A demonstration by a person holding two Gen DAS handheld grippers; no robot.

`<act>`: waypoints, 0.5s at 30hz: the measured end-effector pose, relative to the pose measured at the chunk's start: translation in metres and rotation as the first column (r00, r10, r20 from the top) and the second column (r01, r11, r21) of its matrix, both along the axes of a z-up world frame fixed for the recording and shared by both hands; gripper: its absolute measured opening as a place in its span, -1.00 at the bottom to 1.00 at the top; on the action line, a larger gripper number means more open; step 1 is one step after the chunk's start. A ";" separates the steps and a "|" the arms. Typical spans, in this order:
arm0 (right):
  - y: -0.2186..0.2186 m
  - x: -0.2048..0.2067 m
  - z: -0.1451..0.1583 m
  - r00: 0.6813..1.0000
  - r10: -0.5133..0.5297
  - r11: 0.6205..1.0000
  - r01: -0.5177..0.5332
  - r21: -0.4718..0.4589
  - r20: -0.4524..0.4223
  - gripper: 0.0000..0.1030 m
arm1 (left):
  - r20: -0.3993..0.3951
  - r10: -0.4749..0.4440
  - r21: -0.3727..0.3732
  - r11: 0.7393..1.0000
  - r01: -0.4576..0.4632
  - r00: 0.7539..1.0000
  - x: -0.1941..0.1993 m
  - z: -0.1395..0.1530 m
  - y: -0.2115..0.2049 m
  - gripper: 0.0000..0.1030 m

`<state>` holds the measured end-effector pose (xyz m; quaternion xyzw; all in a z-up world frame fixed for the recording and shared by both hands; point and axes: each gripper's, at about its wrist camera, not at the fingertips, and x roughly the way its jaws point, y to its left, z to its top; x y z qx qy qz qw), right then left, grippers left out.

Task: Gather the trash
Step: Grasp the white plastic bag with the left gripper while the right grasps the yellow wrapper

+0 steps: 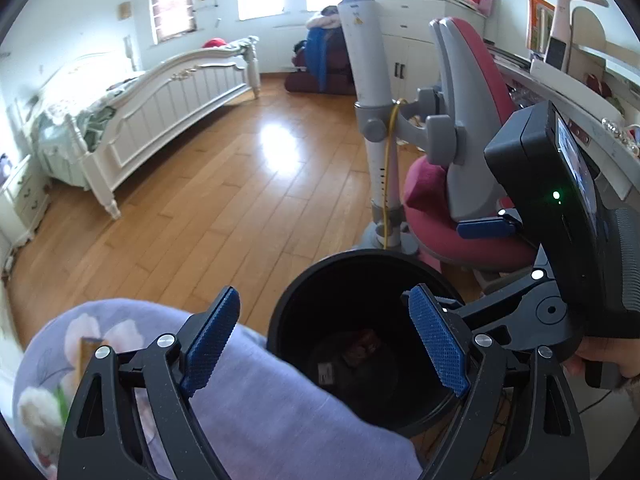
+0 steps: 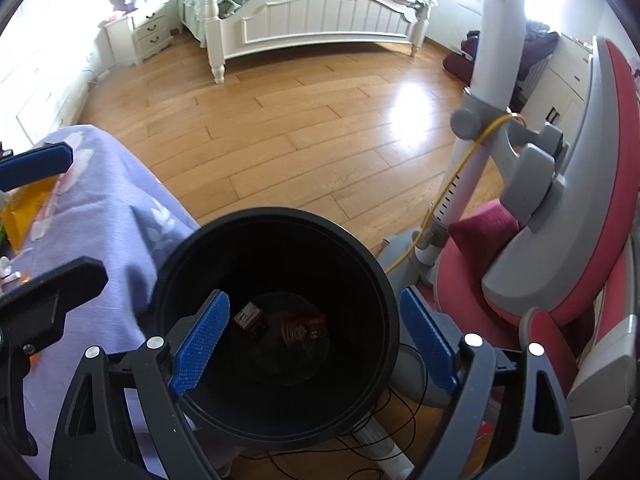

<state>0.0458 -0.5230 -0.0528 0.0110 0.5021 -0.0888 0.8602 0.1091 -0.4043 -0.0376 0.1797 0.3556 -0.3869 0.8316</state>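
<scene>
Both the left gripper [image 1: 326, 342] and right gripper [image 2: 316, 340] hang above the black bin [image 2: 276, 224], jaws apart and empty. Wrappers [image 2: 280, 322] already lie inside. Orange litter [image 2: 24, 208] beside the bin, on the lilac-covered surface [image 2: 108, 200], probably remains.

No legible text or labels anywhere.
</scene>
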 end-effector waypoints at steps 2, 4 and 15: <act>0.011 0.001 0.007 1.000 0.025 1.000 -0.025 0.002 0.012 0.68 | 0.004 0.033 -0.009 0.999 -0.033 0.999 -0.004 0.006 0.017 0.66; 0.027 0.003 0.012 0.998 0.059 0.998 -0.059 0.003 0.020 0.68 | 0.025 0.061 -0.016 0.998 -0.061 0.998 -0.011 0.015 0.038 0.66; 0.149 0.023 0.027 0.945 0.326 0.945 -0.327 0.012 0.028 0.66 | 0.107 0.317 0.005 0.948 -0.319 0.943 -0.035 0.055 0.207 0.66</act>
